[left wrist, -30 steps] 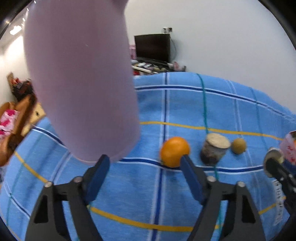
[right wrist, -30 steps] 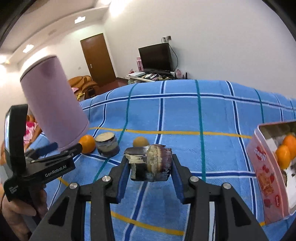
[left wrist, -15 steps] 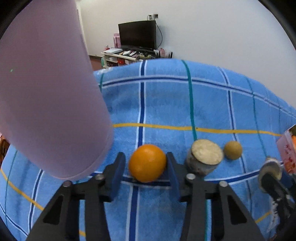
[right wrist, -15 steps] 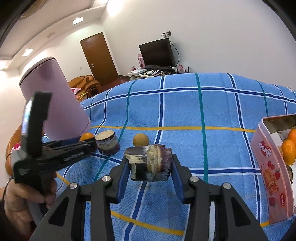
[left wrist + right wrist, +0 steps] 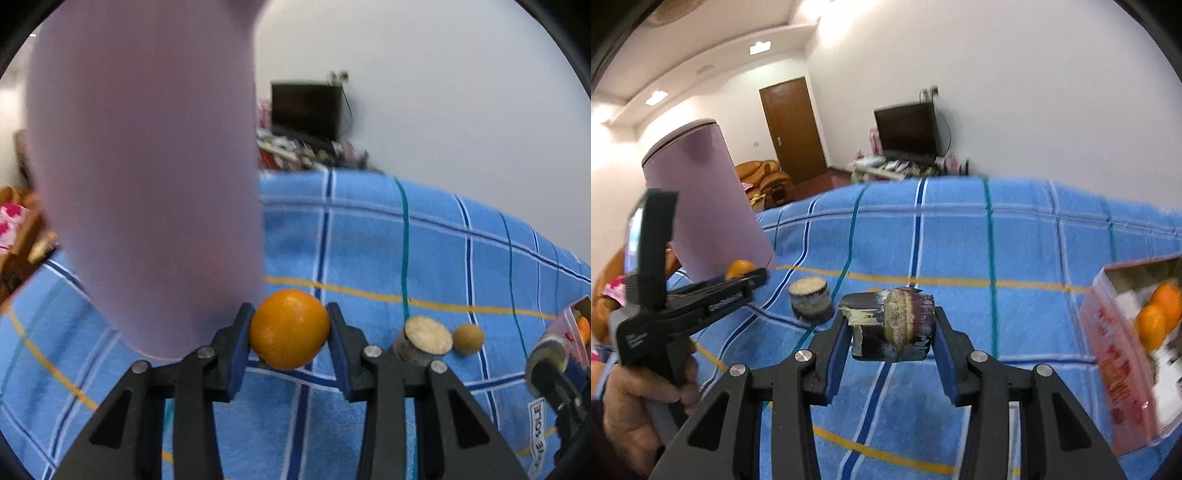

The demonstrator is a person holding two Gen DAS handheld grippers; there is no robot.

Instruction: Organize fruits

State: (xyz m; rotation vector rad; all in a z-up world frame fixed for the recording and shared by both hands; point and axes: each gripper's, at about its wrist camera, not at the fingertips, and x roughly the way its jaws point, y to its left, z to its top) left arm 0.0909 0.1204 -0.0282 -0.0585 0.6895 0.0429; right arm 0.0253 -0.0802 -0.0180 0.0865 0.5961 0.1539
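Note:
My left gripper (image 5: 290,341) is shut on an orange (image 5: 290,328), held just above the blue checked cloth (image 5: 369,251); it also shows in the right wrist view (image 5: 738,267). My right gripper (image 5: 891,334) is shut on a dark, pale-streaked cylindrical chunk (image 5: 891,325) and holds it above the cloth. A similar cut chunk (image 5: 424,338) with a pale top and a small brown round fruit (image 5: 468,339) lie on the cloth to the right of the orange. A pink box (image 5: 1126,350) with oranges (image 5: 1158,314) inside stands at the right.
A tall lilac cylinder (image 5: 147,184) stands right beside the left gripper, on its left, and fills that side of the view. The right gripper's tip (image 5: 550,363) shows at the far right in the left wrist view. A TV, a door and sofas are behind.
My left gripper moved forward around the orange, closed on it and lifted it slightly. The right gripper kept its chunk and shifted little.

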